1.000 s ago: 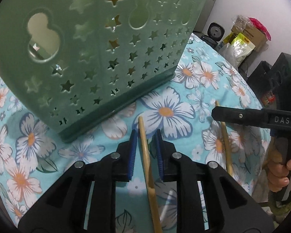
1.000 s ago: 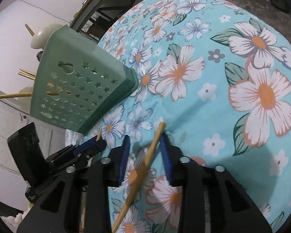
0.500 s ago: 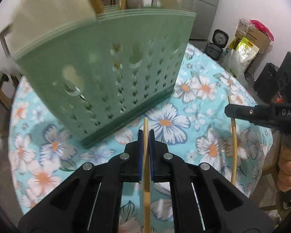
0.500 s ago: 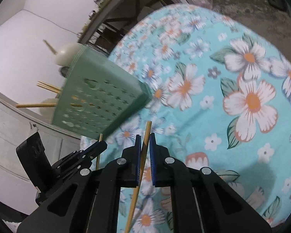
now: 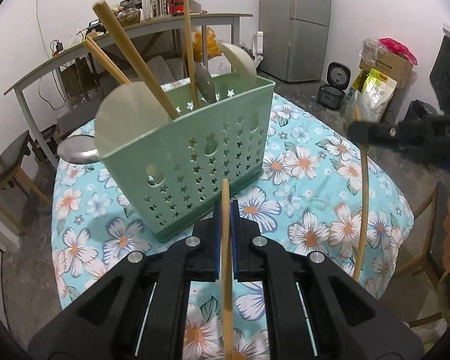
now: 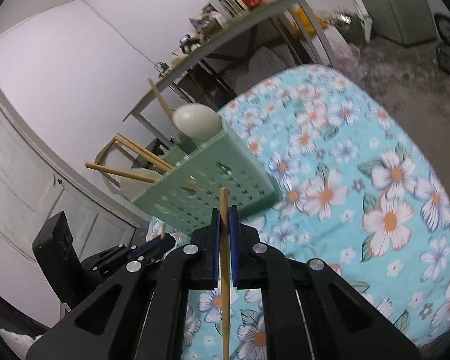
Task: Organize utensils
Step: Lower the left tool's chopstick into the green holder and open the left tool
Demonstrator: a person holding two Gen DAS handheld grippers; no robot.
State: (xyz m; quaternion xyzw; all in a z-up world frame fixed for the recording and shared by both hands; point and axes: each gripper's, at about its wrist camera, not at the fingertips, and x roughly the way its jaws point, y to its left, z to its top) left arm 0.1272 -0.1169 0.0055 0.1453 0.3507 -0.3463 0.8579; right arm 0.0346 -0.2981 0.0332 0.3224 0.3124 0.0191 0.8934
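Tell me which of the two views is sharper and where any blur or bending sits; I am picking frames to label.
Left wrist view: crisp, the basket and its star holes clear, but fisheye bows the shelf and darkens the corners. Right wrist view: softer, with smear on the cloth and floor toward the right, and the scene is tilted; the chopstick in the right gripper stays sharp.

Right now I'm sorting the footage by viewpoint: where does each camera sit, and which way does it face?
Left wrist: rides the left tongs, looking down along them at the green caddy; they grip a chopstick; the right tongs show too.
Right wrist: rides the right tongs, tilted, facing the caddy's perforated side; they grip another chopstick; the left tongs show too.
Shared: caddy, floral tablecloth, both tongs.
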